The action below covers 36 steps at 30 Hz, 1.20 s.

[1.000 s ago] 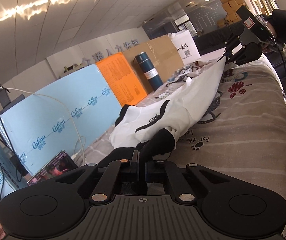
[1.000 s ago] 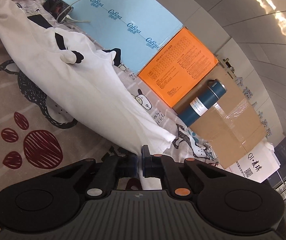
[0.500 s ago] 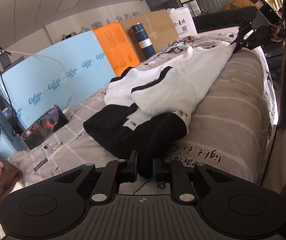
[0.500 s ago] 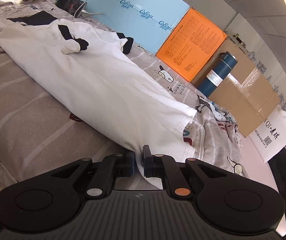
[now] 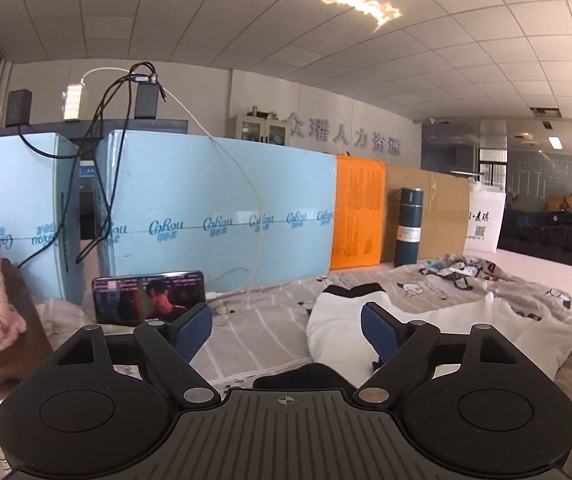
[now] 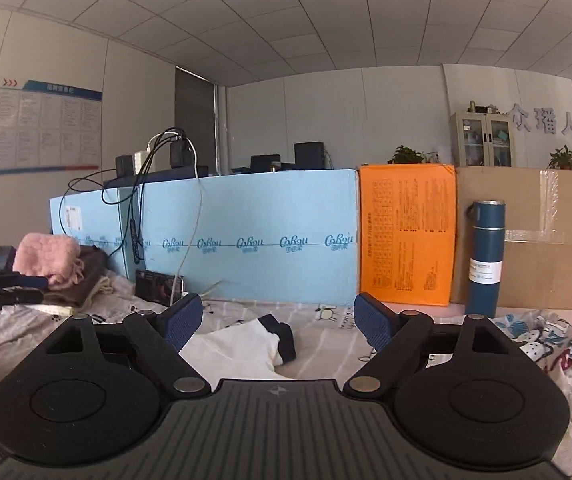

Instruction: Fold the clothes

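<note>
So, both grippers hung wide open and empty. The white cotton shirt with black trim (image 5: 438,328) lay on the striped grey bedsheet (image 5: 262,320), running left to right, just beyond and right of the left gripper (image 5: 286,330); the right gripper (image 6: 274,320) looked over its sleeve.

- Right gripper (image 6: 276,322) held level above the bed (image 6: 326,344), jaws spread wide, nothing between them
- White garment (image 6: 238,350) with dark cuff lies flat below it
- Blue foam board (image 6: 246,240), orange board (image 6: 406,236), blue flask (image 6: 485,258) stand behind
- Pink knit pile (image 6: 48,256) at left
</note>
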Each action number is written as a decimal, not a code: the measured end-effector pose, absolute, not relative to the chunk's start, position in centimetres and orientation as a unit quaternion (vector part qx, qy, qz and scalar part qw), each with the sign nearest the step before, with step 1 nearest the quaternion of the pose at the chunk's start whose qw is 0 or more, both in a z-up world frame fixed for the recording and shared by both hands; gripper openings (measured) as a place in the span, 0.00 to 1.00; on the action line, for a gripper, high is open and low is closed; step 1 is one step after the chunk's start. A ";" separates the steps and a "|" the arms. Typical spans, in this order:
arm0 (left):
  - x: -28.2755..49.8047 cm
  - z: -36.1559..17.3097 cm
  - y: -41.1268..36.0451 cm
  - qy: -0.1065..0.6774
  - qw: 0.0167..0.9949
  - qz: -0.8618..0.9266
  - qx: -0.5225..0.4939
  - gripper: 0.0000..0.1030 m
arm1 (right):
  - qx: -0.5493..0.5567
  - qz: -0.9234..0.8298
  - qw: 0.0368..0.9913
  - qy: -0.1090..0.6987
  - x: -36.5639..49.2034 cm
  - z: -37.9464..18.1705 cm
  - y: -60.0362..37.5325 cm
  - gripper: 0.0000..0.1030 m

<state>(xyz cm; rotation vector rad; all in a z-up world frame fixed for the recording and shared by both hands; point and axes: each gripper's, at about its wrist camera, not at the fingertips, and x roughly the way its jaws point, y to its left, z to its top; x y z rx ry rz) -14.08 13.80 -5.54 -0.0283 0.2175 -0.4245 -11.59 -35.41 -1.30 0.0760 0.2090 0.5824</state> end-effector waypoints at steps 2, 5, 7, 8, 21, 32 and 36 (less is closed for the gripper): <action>-11.1 -6.0 12.5 0.145 0.963 -0.221 -0.048 0.83 | 0.062 0.289 0.945 0.139 -8.0 -1.2 -33.8 0.80; -7.6 -6.5 10.4 0.197 0.947 -0.239 -0.080 0.83 | 0.101 0.284 0.927 0.223 -2.3 -2.5 -30.7 0.80; -6.2 -6.9 9.2 0.224 0.934 -0.261 -0.096 0.83 | 0.124 0.278 0.912 0.275 1.0 -4.0 -29.0 0.80; -5.4 -7.1 8.6 0.238 0.924 -0.279 -0.110 0.83 | 0.136 0.278 0.903 0.297 2.5 -4.9 -28.3 0.80; -0.6 -13.7 6.4 0.369 0.832 -0.362 -0.201 0.90 | 0.201 0.298 0.829 0.428 11.2 -12.5 -23.1 0.81; -1.7 -13.6 5.8 0.348 0.845 -0.368 -0.171 0.92 | 0.173 0.323 0.847 0.386 12.0 -12.8 -21.8 0.15; -1.3 -13.6 6.8 0.348 0.834 -0.371 -0.214 0.92 | 0.159 0.358 0.858 0.331 10.4 -10.5 -22.4 0.14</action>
